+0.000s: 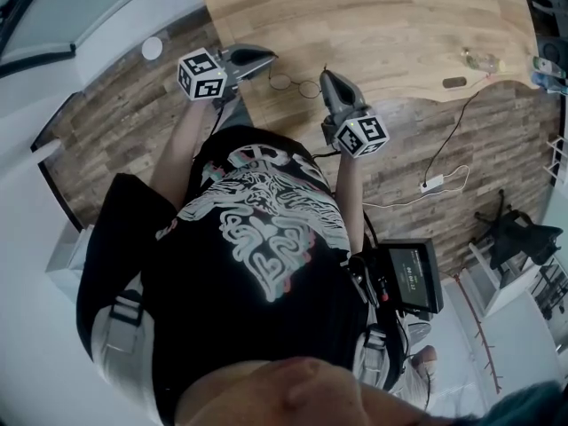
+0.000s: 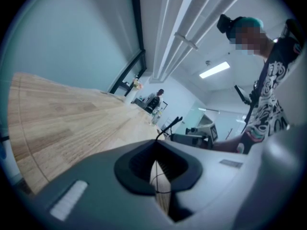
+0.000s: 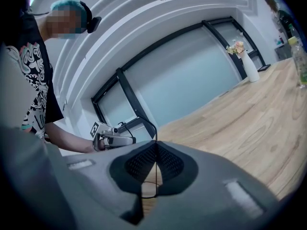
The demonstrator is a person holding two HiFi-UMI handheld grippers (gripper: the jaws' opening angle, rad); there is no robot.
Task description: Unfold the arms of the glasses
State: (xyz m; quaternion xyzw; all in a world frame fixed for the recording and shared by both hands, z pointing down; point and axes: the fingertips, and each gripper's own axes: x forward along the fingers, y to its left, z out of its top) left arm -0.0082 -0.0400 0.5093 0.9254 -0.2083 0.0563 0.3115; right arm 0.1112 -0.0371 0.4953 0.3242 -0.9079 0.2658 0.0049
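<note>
Thin wire-rimmed glasses point(image 1: 295, 84) lie at the near edge of the wooden table point(image 1: 382, 25), between my two grippers. My left gripper point(image 1: 264, 59) reaches them from the left. In the left gripper view its jaws point(image 2: 156, 150) are shut on a thin wire arm whose dark tip point(image 2: 171, 124) sticks out past them. My right gripper point(image 1: 328, 78) comes in from the right. Its jaws point(image 3: 154, 150) are also shut on a thin arm, which curves up and away point(image 3: 146, 122). A lens rim point(image 3: 149, 189) shows low in the slit between the jaws.
A clear bottle point(image 1: 479, 60) and a small dark object point(image 1: 454, 82) sit at the table's right edge. A white vase of flowers point(image 3: 244, 61) stands farther along the table. On the plank floor lie a white adapter and cable point(image 1: 432, 183).
</note>
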